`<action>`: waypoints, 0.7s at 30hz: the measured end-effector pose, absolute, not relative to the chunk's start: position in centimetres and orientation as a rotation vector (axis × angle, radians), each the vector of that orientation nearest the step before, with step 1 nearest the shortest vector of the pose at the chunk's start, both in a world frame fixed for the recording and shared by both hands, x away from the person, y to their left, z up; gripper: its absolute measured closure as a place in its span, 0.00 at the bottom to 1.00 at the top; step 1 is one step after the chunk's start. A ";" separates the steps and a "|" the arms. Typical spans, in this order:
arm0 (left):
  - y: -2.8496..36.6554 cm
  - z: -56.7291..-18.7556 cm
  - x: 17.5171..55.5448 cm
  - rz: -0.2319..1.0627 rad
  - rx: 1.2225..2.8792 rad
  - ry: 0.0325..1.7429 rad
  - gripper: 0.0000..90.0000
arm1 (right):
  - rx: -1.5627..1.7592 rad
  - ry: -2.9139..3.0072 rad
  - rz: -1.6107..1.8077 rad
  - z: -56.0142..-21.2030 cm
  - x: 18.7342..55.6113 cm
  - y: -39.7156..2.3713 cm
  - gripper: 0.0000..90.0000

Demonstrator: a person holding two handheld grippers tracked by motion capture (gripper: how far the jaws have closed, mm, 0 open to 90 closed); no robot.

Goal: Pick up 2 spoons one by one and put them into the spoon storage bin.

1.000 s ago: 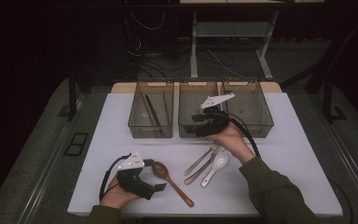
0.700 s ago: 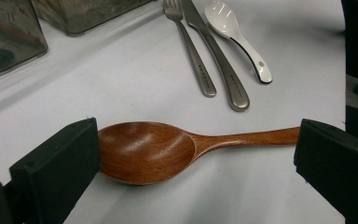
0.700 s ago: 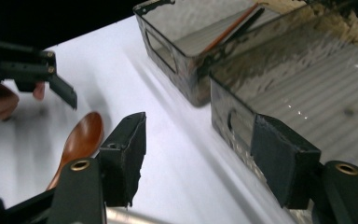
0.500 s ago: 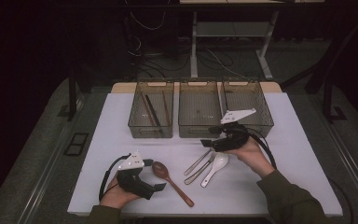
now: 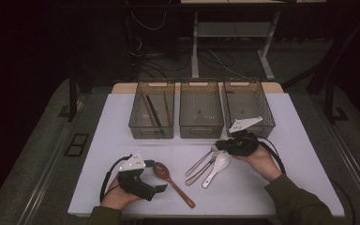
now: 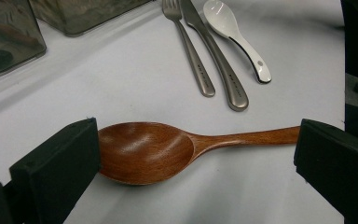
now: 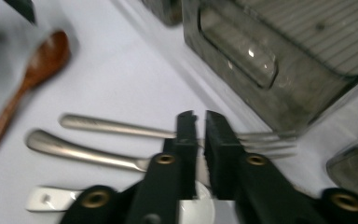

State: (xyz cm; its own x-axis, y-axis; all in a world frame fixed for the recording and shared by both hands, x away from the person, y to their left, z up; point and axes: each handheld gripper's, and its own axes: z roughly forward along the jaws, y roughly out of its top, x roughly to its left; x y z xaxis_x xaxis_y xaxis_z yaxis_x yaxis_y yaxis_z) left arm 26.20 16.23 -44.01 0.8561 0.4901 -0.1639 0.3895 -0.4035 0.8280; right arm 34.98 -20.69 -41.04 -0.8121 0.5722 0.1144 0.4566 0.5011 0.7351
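Fork: a steel table fork (image 7: 121, 128) lies flat on the white tabletop, its tines toward the bins; the right gripper's jaws stand at its neck, just behind the tines.
Right gripper: the black two-jaw gripper (image 7: 200, 122) in the person's right hand has just been closing; its jaws now stand nearly together with a thin slit between them. Whether the pads pinch the fork's neck I cannot tell, as the jaws cover that spot.
Beside the fork: a steel table knife (image 7: 84, 151) lies alongside it, and a white ceramic soup spoon (image 5: 217, 166) lies just next to the knife, bowl end under the gripper.
Left gripper: the other black gripper (image 5: 155, 188), in the left hand, rests at the near left with its jaws wide apart.
Wooden spoon: a brown wooden spoon (image 6: 168, 149) lies flat between those open jaws, bowl close to one pad, handle end reaching toward the other; neither presses on it.
Surface: a white table (image 5: 300, 140) with three smoky clear plastic bins (image 5: 201, 112) in a row at the far side; the left one holds dark sticks.
Room: dim, with cables and desk legs on the floor behind.
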 end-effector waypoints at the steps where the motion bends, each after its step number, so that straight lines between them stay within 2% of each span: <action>1: 16.2 -44.0 26.2 0.128 2.040 0.642 0.00 | 0.887 2.608 1.166 -41.4 35.1 -20.5 0.98; 10: 16.4 -44.1 26.3 0.126 2.038 0.647 0.00 | 0.866 2.689 1.043 -43.2 35.6 -19.3 1.00; 21: 16.7 -44.2 26.3 0.124 2.034 0.651 0.00 | 0.881 2.711 0.982 -43.2 35.4 -19.3 1.00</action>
State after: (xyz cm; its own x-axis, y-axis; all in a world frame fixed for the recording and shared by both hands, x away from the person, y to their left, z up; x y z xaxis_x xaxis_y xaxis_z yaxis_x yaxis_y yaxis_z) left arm 26.34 16.66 -44.19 0.8522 0.4942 -0.1718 0.3966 -0.3958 0.8283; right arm 35.42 -19.30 -43.21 -0.8219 0.5645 0.0765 0.4824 0.6184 0.6204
